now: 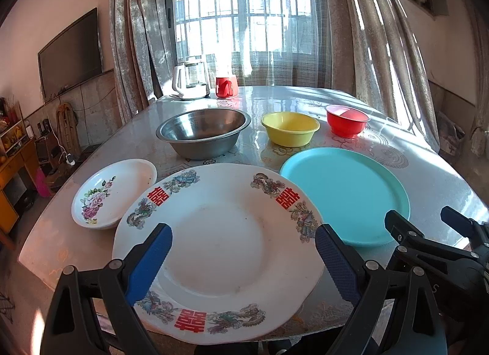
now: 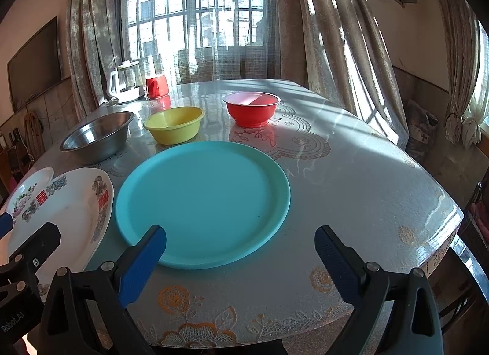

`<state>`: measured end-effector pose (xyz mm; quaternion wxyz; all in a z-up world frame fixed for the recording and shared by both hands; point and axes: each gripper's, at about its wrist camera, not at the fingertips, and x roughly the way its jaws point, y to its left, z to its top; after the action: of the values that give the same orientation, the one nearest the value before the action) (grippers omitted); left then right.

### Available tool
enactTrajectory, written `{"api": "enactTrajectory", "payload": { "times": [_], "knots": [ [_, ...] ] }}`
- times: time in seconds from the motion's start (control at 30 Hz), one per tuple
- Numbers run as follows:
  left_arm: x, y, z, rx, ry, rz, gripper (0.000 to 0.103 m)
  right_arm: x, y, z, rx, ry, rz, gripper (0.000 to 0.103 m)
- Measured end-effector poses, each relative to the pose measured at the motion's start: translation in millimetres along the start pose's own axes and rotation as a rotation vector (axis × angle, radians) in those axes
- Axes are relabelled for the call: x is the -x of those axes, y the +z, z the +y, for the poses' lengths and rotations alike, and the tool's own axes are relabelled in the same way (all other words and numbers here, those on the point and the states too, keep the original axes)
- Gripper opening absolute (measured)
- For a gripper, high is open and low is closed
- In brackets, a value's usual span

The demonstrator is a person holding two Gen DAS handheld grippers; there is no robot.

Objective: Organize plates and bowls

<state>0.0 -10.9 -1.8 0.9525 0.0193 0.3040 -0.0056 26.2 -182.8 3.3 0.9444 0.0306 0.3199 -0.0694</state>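
The left gripper (image 1: pixel 243 258) is held wide above the large white patterned ceramic plate (image 1: pixel 218 251); the right gripper (image 2: pixel 240 258), equally wide, is positioned near the round turquoise plastic plate (image 2: pixel 203 202), presumably for stacking.

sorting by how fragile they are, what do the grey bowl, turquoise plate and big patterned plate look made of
Grey bowl: likely stainless steel, brushed, reflective sheen. Turquoise plate: probably plastic, matte, uniform colour. Big patterned plate: looks like glazed ceramic or enamel, glossy white with printed decals.
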Motion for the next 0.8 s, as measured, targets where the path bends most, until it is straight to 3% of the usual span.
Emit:
{"api": "enactTrajectory", "payload": {
  "times": [0.8],
  "knots": [
    [-8, 3, -10, -0.031, -0.040, 0.026, 0.095, -7, -1, -19, -0.053, -0.008, 0.028, 0.099]
  ]
}}
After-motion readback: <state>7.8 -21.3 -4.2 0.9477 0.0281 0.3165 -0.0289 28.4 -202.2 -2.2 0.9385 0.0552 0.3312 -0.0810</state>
